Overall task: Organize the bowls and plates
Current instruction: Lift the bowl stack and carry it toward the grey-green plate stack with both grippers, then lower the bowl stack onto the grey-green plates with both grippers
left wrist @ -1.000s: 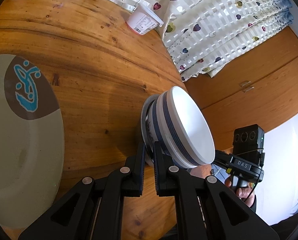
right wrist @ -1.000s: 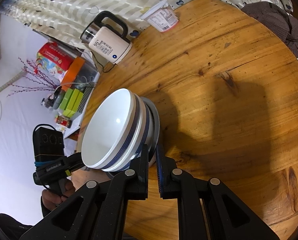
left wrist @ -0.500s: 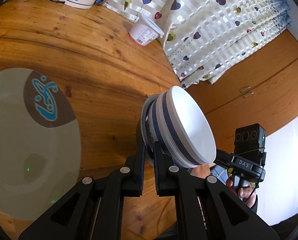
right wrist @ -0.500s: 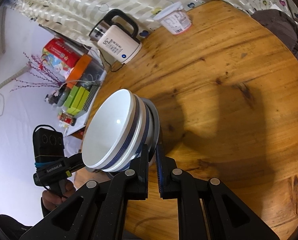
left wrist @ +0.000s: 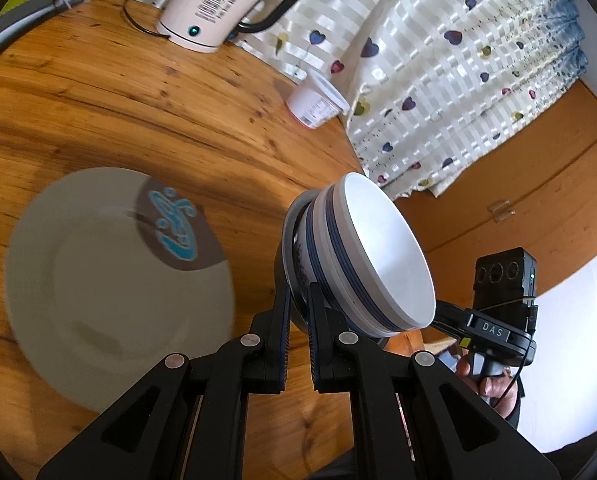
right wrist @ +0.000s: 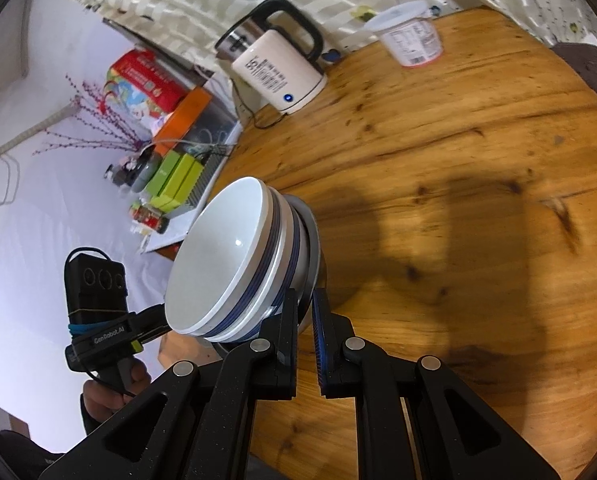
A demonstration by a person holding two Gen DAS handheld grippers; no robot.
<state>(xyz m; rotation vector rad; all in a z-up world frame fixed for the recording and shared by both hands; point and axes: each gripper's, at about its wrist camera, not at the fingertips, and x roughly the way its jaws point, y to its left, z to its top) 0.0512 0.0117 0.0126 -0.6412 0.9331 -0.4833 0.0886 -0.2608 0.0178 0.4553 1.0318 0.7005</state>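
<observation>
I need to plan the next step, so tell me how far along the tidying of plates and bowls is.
Done: the white blue-banded bowls are nested into one stack on a grey dish. In hand: the left gripper and the right gripper each have their jaws clamped on that dish's rim from opposite sides, the stack tilted above the round wooden table. Left: setting it down, probably on the large grey plate with the brown patch.

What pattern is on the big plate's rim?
A brown patch with a turquoise swirl motif on the plate; clearest in the left wrist view.
</observation>
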